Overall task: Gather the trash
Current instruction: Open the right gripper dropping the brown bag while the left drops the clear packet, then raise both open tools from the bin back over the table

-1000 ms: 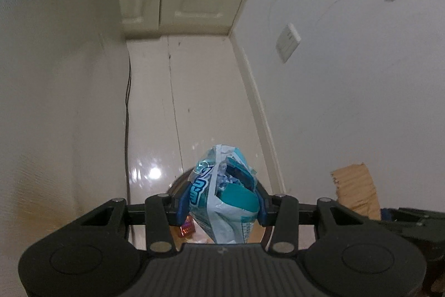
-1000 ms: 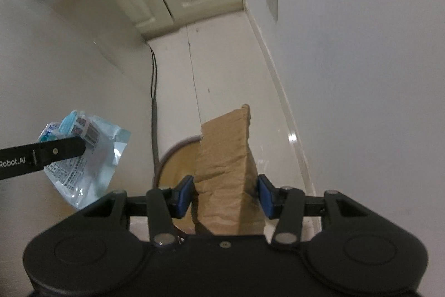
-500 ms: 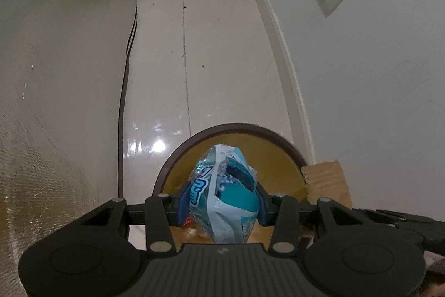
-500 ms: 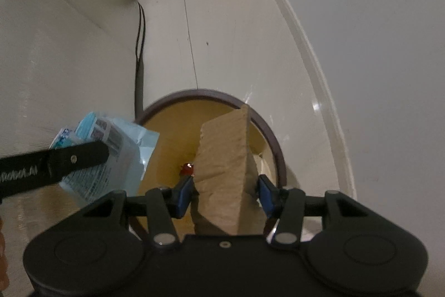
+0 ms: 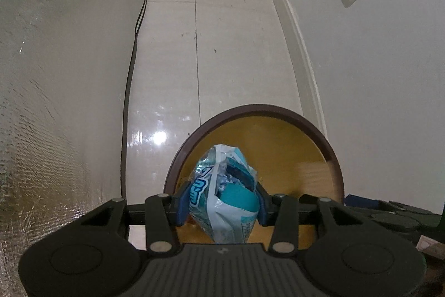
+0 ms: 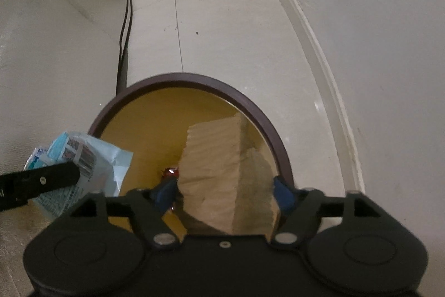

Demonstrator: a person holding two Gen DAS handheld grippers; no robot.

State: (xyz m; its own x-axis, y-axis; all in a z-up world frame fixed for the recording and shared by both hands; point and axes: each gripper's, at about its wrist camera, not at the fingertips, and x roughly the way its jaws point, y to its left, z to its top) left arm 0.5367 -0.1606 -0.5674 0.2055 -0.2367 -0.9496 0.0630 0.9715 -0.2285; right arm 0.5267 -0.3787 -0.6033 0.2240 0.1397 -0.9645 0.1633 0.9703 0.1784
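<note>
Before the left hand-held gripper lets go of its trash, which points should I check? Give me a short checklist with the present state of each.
1. Blue snack wrapper clamped in the left hand-held gripper: ok.
2. Wrapper over the opening of the bin: ok in the left wrist view; the right wrist view shows it at the rim.
3. Right hand-held gripper has just been opening, jaws wide: ok.
4. Brown cardboard piece free of the pads: cannot tell, it is between them.
5. Cardboard over the bin: ok.
6. Bin has room: ok, one small red item shows inside.

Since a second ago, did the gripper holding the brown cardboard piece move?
Yes. The right gripper sank toward the round brown bin, its jaws just opening around the cardboard.
</note>
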